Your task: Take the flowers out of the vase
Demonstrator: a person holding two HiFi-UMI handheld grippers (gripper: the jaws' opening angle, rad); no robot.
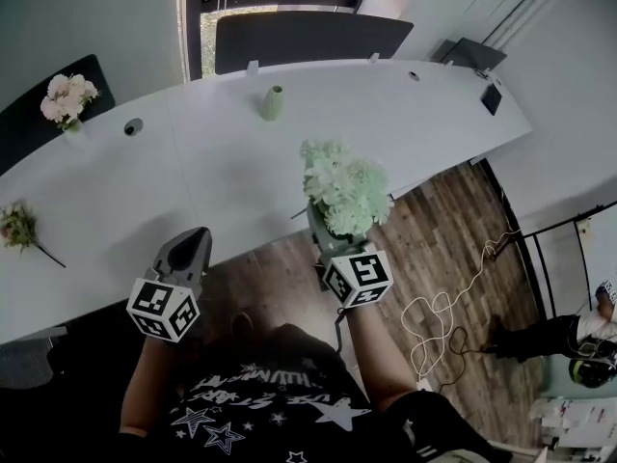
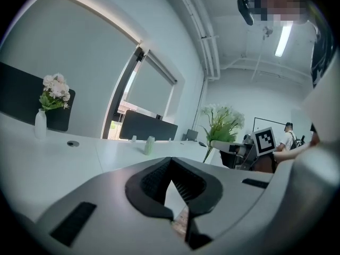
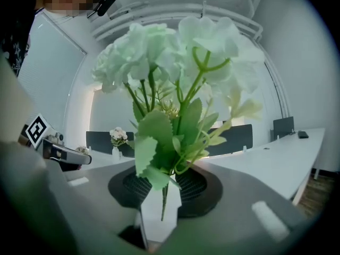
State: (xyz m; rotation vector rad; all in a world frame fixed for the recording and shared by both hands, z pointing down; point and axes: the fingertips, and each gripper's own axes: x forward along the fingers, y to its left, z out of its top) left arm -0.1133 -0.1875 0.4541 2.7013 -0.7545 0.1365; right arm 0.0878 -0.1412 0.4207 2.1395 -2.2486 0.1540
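right tongs (image 3: 162,187): clenched on the stems of the flowers (image 3: 175,52), bunch upright between the pads.
left tongs (image 2: 170,162): pressed together at the tips, nothing between them.
flowers: out of the vase (image 1: 274,102), held in the air above the near edge of the table (image 1: 145,177), right of the middle.
vase: pale green, upright, nothing in it, well apart from the flowers, near the table's far edge in front of a dark screen (image 1: 308,37).
head view only: both marker cubes from above; a loose bunch (image 1: 19,228) lying flat near the table's left end; wood floor (image 1: 453,220) right of the table with a looped cable (image 1: 439,321); a person (image 1: 578,336) at the far right edge.
left gripper view only: flowers seen from the side, stems slanting down into the right tongs; vase small beyond the tips; pink bouquet (image 2: 54,92) standing in a white bottle (image 2: 40,124) at far left.
right gripper view only: thin stems down the gap between the two dark pads, leaves spilling over both pads, blooms filling the upper middle; left tongs level at the left edge.
edges: near edge of the table curving just ahead of both tongs; right end of the table meeting the wood floor.
open room: wide bare tabletop between the tongs and the vase, and between the vase and the pink bouquet; floor to the right crossed by the cable.
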